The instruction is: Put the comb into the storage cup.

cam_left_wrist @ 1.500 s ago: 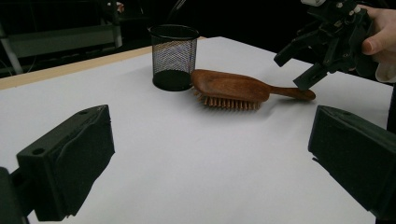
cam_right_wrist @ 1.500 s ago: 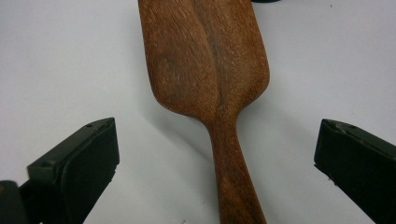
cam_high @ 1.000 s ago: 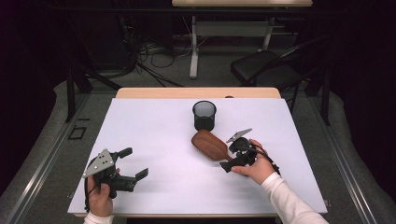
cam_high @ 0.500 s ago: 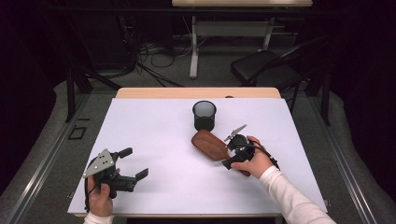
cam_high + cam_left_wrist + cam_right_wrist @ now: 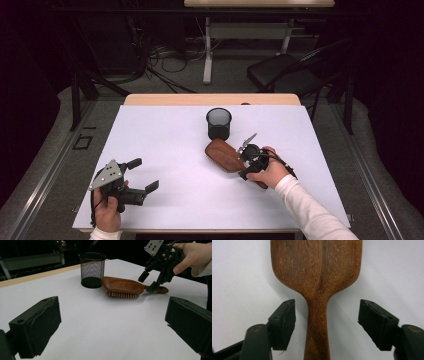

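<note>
Fingers (image 5: 283,323) of the right gripper (image 5: 327,325) stand apart on either side of the hairbrush (image 5: 318,285) handle, not touching it; jaws have just been closing, handle between them. Left gripper view adds what the right gripper view lacks: bristles face down, brush head just beside the mesh cup (image 5: 92,270). High view: left gripper (image 5: 142,175) open over bare table (image 5: 165,135), well apart from the hairbrush.

A cup (image 5: 219,123) stands at the centre of the table (image 5: 165,130). A brush (image 5: 225,155) lies just below-right of it; the right gripper (image 5: 249,161) straddles its handle. The left gripper (image 5: 142,175) sits lower left.
</note>
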Demonstrator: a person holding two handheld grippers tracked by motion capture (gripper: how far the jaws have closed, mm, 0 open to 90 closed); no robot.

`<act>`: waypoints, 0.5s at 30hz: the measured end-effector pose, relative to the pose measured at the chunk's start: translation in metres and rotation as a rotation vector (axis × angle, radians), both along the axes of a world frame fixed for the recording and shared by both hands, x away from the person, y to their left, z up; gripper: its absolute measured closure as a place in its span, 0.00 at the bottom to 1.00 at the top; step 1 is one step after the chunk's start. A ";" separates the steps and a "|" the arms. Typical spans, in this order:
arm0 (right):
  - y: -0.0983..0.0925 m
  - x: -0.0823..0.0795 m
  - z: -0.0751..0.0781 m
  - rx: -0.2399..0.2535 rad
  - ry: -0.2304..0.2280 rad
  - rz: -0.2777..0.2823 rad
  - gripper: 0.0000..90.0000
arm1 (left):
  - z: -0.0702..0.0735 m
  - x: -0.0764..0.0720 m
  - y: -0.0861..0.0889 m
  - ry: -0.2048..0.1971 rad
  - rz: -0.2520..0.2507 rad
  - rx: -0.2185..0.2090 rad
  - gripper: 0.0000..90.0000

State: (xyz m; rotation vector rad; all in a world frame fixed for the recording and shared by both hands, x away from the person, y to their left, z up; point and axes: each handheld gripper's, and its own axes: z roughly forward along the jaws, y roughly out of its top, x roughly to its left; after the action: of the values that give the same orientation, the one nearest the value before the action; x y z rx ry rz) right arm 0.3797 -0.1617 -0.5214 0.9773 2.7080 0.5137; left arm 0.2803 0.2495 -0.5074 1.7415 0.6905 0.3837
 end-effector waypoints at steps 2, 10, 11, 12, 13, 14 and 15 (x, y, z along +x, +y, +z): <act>0.000 0.001 -0.001 -0.003 0.013 -0.003 0.37 | 0.000 0.000 0.000 0.000 -0.003 -0.002 0.00; 0.001 0.004 -0.003 -0.006 0.025 -0.004 0.44 | 0.000 0.000 0.000 0.000 -0.003 -0.002 0.00; 0.001 0.005 -0.003 -0.016 0.023 -0.001 0.44 | 0.000 0.000 0.000 0.000 -0.004 -0.003 0.00; 0.001 0.005 -0.003 -0.016 0.031 -0.010 0.44 | 0.000 0.000 0.000 0.001 -0.002 -0.001 0.00; 0.001 0.006 -0.004 -0.015 0.030 -0.014 0.44 | 0.000 0.000 0.000 0.001 -0.002 -0.001 0.00; 0.000 0.007 -0.004 -0.016 0.029 -0.014 0.46 | 0.000 0.000 0.000 0.001 -0.002 -0.001 0.00; 0.000 0.007 -0.005 -0.014 0.032 -0.014 0.48 | 0.000 0.000 0.000 0.001 -0.002 -0.001 0.00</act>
State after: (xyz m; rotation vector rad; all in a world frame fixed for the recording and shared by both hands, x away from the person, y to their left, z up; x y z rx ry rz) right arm 0.3868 -0.1612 -0.5260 1.0094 2.7272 0.4796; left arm 0.2805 0.2495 -0.5077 1.7414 0.6900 0.3812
